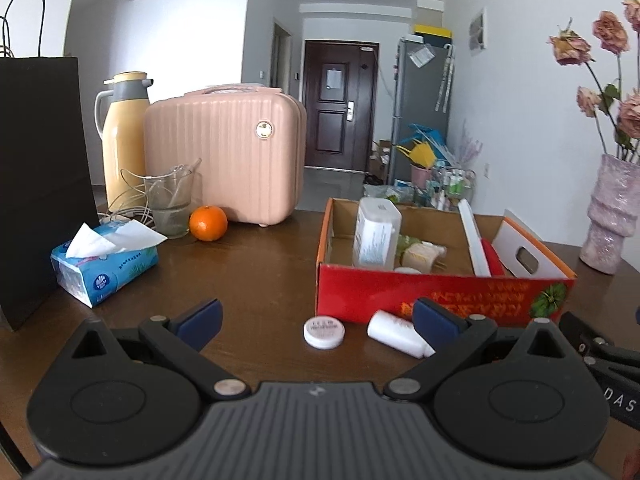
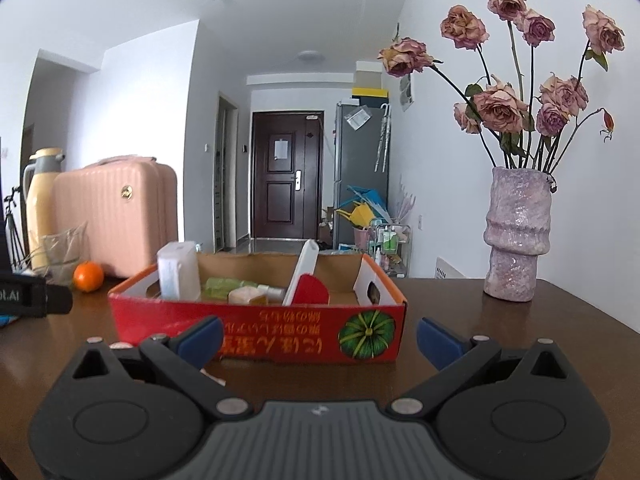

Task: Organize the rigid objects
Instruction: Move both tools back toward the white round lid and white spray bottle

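Note:
A red cardboard box (image 1: pixel 440 292) stands on the brown table (image 1: pixel 248 272) and holds a white container (image 1: pixel 376 232), small bottles and a white-and-red flat item. In front of it lie a small round white jar (image 1: pixel 324 331) and a white bottle (image 1: pixel 398 334) on its side. My left gripper (image 1: pixel 316 322) is open and empty, with the jar and bottle between its fingers' line. In the right wrist view my right gripper (image 2: pixel 320 338) is open and empty just before the box (image 2: pixel 256 320).
On the left stand a black paper bag (image 1: pixel 40 184), a blue tissue pack (image 1: pixel 104 268), a glass (image 1: pixel 170 204), an orange (image 1: pixel 208 223), a yellow thermos (image 1: pixel 124 136) and a pink case (image 1: pixel 224 152). A purple vase of dried roses (image 2: pixel 516 236) stands on the right.

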`<state>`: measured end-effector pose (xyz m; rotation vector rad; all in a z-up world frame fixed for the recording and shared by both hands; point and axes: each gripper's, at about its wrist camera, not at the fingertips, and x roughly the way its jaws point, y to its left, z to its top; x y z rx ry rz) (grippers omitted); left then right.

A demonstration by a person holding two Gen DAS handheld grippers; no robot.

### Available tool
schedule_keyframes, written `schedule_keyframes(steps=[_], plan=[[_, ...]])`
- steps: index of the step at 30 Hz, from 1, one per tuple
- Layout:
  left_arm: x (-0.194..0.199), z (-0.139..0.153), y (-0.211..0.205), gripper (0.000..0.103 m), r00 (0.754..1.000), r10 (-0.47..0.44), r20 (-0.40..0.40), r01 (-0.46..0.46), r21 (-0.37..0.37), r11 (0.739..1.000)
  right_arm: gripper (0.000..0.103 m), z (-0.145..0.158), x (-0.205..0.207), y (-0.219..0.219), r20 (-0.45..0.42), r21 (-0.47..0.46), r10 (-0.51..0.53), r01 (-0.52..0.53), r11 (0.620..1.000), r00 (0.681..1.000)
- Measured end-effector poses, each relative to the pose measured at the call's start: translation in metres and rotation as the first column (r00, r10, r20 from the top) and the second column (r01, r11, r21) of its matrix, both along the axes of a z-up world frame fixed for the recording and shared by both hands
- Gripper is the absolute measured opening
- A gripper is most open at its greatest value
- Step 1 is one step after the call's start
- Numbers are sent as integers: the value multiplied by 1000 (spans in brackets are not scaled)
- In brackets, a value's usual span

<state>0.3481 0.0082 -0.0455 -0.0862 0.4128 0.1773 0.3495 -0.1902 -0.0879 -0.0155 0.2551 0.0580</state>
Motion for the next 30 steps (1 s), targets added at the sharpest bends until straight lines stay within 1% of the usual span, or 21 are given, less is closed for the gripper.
schedule_keyframes(steps=[9, 18, 30], plan=[[-23, -4, 12, 103, 998, -61, -22, 61, -3, 998, 103, -8, -22, 1, -40, -10, 24, -25, 1000, 999], [-32, -6, 27, 103, 995, -93, -36, 93, -9, 996, 103, -14, -34, 13, -62, -28, 46, -48, 998, 997], [-31, -10, 42, 103, 993, -106, -55, 106, -7, 994, 103, -14, -30, 30, -91, -23, 88, -90, 996, 992]])
